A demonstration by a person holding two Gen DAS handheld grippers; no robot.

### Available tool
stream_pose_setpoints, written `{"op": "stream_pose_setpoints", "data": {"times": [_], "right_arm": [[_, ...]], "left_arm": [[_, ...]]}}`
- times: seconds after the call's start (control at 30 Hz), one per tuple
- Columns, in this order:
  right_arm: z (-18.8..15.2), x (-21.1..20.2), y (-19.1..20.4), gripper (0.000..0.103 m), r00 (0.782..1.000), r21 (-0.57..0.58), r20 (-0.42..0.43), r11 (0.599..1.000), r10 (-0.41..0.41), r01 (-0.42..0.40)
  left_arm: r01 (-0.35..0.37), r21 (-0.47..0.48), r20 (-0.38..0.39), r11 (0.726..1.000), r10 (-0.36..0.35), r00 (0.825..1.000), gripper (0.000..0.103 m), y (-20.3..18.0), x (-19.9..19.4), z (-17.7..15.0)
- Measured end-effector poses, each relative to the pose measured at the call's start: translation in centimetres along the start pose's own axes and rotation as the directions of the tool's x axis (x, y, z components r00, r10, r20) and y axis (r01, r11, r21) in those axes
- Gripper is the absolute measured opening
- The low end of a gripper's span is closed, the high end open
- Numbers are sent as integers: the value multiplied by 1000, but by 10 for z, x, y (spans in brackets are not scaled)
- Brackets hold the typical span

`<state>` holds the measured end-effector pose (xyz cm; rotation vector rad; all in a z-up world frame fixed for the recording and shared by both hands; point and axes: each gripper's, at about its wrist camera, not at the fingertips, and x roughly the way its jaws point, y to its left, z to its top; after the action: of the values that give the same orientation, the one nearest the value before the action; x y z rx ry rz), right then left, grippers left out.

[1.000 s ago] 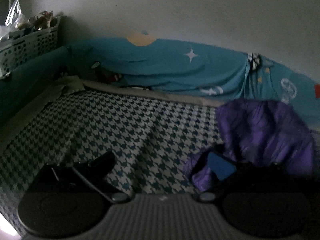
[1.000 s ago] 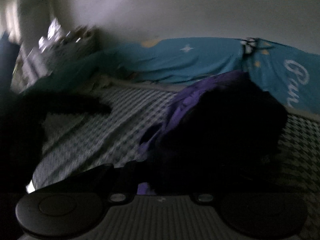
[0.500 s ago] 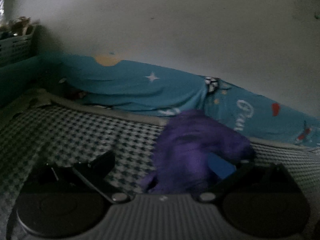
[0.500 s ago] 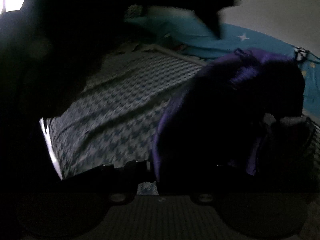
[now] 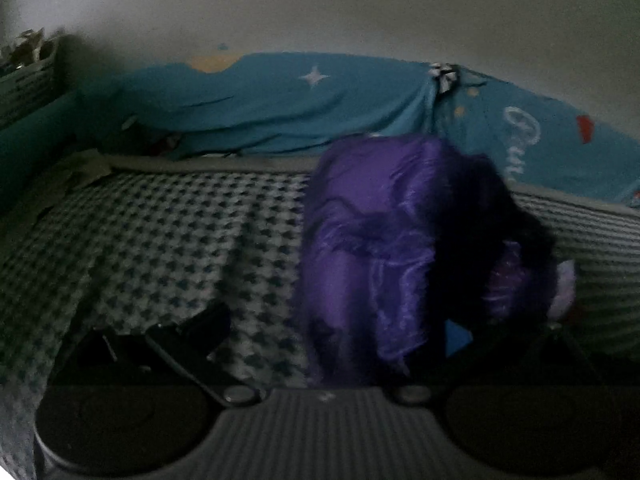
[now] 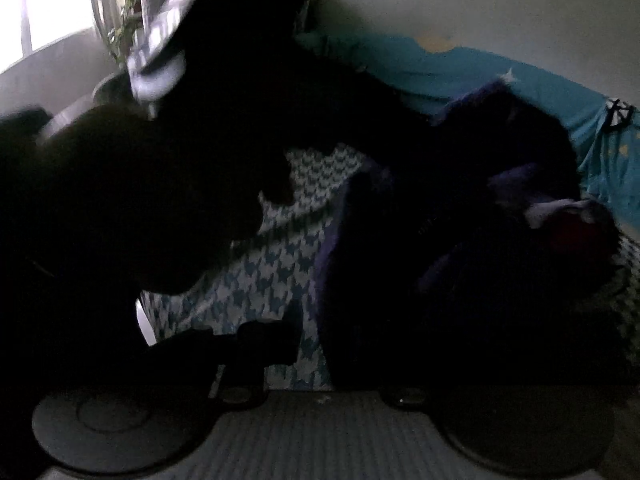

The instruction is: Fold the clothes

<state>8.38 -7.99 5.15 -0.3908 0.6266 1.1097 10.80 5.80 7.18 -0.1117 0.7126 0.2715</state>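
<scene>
Both views are dim, grainy and soft, with fisheye bending and black corners. In the left wrist view the purple garment [image 5: 372, 248] smears with motion blur, its folds catching a faint sheen. In the right wrist view a window [image 6: 44, 20] at upper left blows out white, leaving most of the foreground in black silhouette.

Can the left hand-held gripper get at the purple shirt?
Probably yes. The purple garment hangs right between the left hand-held gripper fingers, nothing blocking it, though dim light hides whether they already pinch it.
</scene>
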Motion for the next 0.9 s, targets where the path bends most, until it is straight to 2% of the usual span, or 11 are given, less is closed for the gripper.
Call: {"op": "stream_pose_setpoints", "data": {"times": [0.1, 0.23, 0.3, 0.43, 0.6, 0.73, 0.77, 0.9], "right_arm": [[1, -16, -9, 31, 999, 22, 37, 1000, 1, -2], [2, -35, -20, 34, 996, 66, 87, 997, -36, 31], [-1, -45, -29, 35, 992, 112, 114, 993, -56, 43], [-7, -65, -45, 43, 982, 218, 161, 974, -97, 60], [2, -70, -76, 49, 979, 353, 173, 935, -108, 41], [8, -61, -83, 62, 977, 437, 171, 899, -130, 43], [10, -58, -86, 66, 976, 464, 173, 885, -131, 36], [11, -51, -101, 70, 973, 577, 198, 816, -118, -19]], "left_arm": [[-46, -8, -8, 999, 46, 999, 103, 7, 2, -1], [-111, -33, -46, 993, 109, 993, 103, 21, 8, -4], [-136, -51, -67, 989, 132, 989, 103, 29, 10, -4], [-160, -69, -89, 985, 154, 984, 103, 42, 13, -4], [-113, -73, -64, 991, 108, 992, 103, 47, 5, -3], [-71, -70, -33, 995, 69, 997, 103, 50, -3, -1], [-64, -68, -28, 996, 62, 998, 103, 51, -5, -1], [-35, -48, 10, 998, 36, 999, 103, 49, -15, -1]]}}
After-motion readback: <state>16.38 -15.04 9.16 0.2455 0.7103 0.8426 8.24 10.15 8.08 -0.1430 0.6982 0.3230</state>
